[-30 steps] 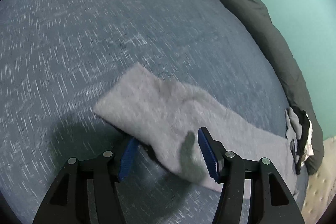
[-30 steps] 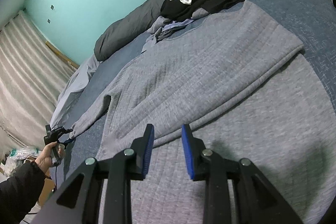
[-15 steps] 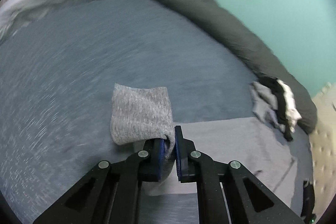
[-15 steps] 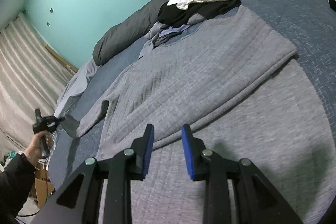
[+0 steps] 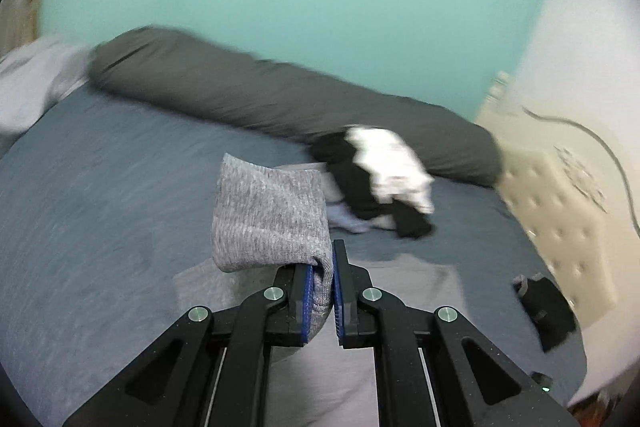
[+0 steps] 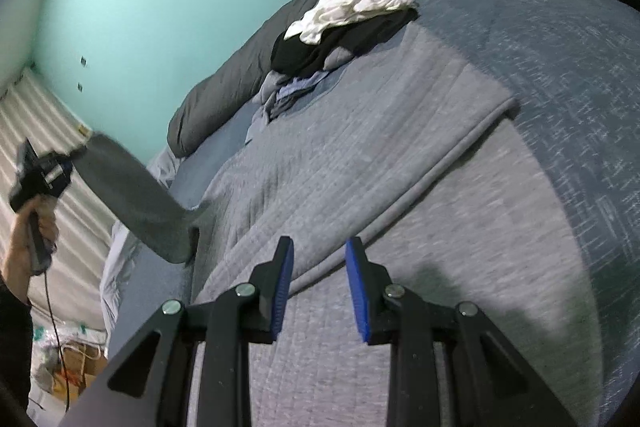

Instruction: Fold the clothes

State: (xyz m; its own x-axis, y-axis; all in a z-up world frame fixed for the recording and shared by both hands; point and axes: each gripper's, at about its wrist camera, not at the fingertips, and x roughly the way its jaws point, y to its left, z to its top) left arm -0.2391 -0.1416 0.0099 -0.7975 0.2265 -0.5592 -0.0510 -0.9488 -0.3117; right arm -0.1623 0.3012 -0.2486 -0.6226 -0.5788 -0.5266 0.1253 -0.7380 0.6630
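On a bed (image 6: 560,75) covered in a blue sheet, a grey sweatshirt (image 6: 360,147) lies spread flat, its body toward the foot of a long dark pillow (image 6: 240,67) that runs along the turquoise wall. The left claw (image 5: 320,279) is pressed together on the cuff end of one grey sleeve (image 5: 268,215), its blue pads pinching the knit between them. Seen from the right wrist camera, the person's left hand (image 6: 34,231) grips the tool's handle in a raised fist beyond the left edge of the bed, forearm upright in a dark sleeve, a thin cable hanging down from the handle. The grey sleeve (image 6: 132,195) stretches taut from that claw (image 6: 66,163) down to the sweatshirt's shoulder, lifted clear of the bed.

The right claw (image 6: 318,279) hangs spread just above the lower part of the sweatshirt, blue pads apart and holding nothing, its shadow falling on the cloth beside it.

Near the pillow, at the sweatshirt's collar end, sits a heap of other clothes (image 6: 340,27): a white garment on top of a black one, with pale blue fabric beneath. A small dark item (image 5: 546,307) lies near the bed's far corner by a cream tufted headboard (image 5: 560,211). No writing or labels can be read; the left wrist view is blurred.
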